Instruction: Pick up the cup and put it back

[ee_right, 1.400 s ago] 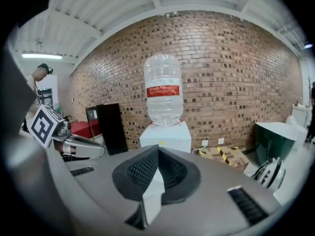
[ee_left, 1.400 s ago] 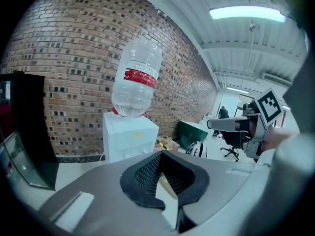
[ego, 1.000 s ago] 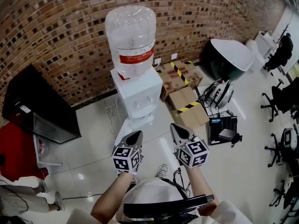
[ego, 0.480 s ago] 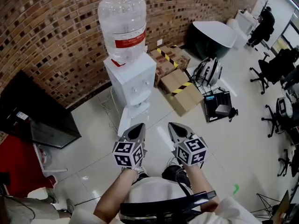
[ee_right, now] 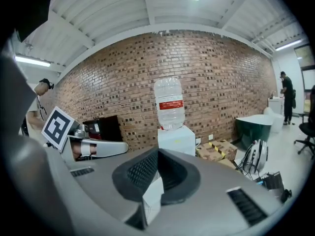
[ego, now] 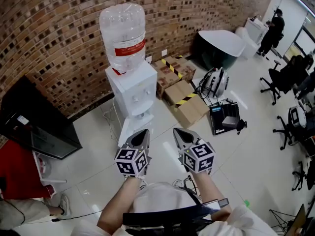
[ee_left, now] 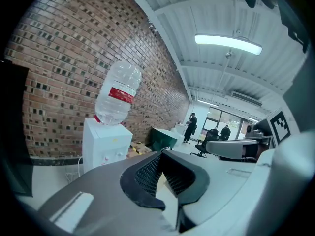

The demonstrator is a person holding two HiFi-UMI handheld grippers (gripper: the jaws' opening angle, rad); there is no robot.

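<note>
A white water dispenser (ego: 132,90) with a clear bottle (ego: 123,33) on top stands against the brick wall, ahead of both grippers. I make out no cup in any view. My left gripper (ego: 141,134) and right gripper (ego: 178,132) are held side by side in the air short of the dispenser, both pointing at it. Each has its jaws together at a point, with nothing held. In the left gripper view the left gripper (ee_left: 162,154) has the dispenser (ee_left: 101,144) off to its left. In the right gripper view the right gripper (ee_right: 157,154) points at the dispenser (ee_right: 176,140).
Cardboard boxes (ego: 184,100) with striped tape lie on the floor right of the dispenser. A black cabinet (ego: 34,127) stands to its left. A dark tipped table (ego: 216,45), bags, office chairs (ego: 283,77) and a standing person (ego: 273,28) fill the right.
The head view has swung to the right, so the dispenser sits further left in the picture. Both grippers stay side by side with jaws unchanged.
</note>
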